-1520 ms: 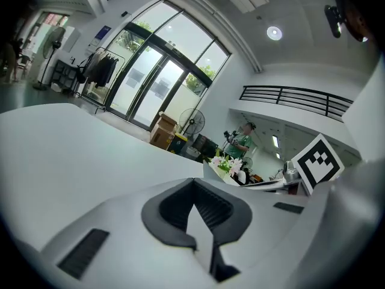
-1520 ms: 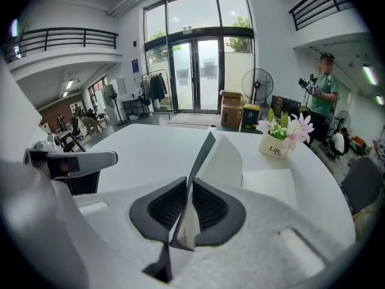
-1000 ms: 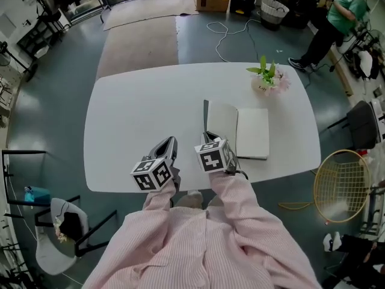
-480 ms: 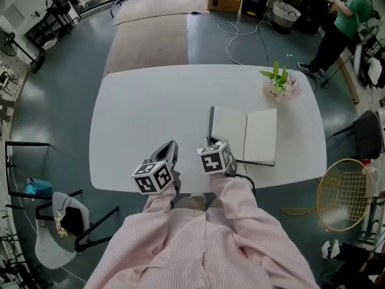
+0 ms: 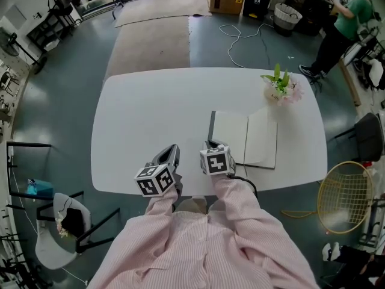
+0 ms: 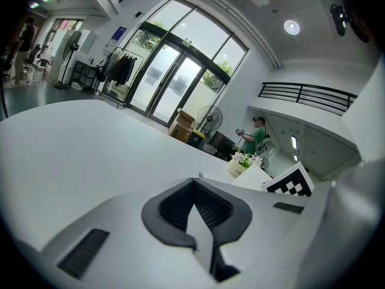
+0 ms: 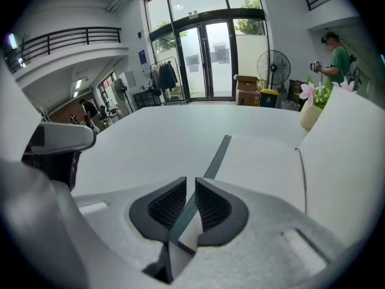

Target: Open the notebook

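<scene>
Right gripper view: the right gripper (image 7: 190,186) pinches the dark cover (image 7: 217,154) of the notebook (image 7: 264,161), which lies open on the table (image 5: 150,107). If it slips, the upright cover may flop shut. The left gripper (image 6: 194,188) is closed and empty

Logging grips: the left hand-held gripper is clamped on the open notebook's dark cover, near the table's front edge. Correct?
No: it is the right hand-held gripper that clamps the dark cover of the notebook, as the right gripper view shows. The left hand-held gripper is shut on nothing.
</scene>
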`<move>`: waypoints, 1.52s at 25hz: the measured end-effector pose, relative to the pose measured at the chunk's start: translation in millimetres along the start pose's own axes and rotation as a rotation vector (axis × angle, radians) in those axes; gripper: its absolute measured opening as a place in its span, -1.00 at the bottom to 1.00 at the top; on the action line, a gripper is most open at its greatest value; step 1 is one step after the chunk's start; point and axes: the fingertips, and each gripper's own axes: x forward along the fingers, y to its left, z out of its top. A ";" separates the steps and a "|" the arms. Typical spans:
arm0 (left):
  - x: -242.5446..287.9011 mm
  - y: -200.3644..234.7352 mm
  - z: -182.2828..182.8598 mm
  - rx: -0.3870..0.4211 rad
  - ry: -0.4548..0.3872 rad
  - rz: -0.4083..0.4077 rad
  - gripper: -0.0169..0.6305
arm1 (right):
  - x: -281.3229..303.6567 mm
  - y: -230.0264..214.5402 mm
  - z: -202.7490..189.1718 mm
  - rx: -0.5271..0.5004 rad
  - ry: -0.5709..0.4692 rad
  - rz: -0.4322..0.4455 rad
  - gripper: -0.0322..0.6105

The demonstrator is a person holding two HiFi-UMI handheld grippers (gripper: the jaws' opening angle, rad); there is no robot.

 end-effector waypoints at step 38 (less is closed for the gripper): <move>-3.1 -200.3 -7.1 0.249 -0.172 -0.153 -0.95 | -233.5 -146.7 16.0 0.204 -0.575 0.219 -0.88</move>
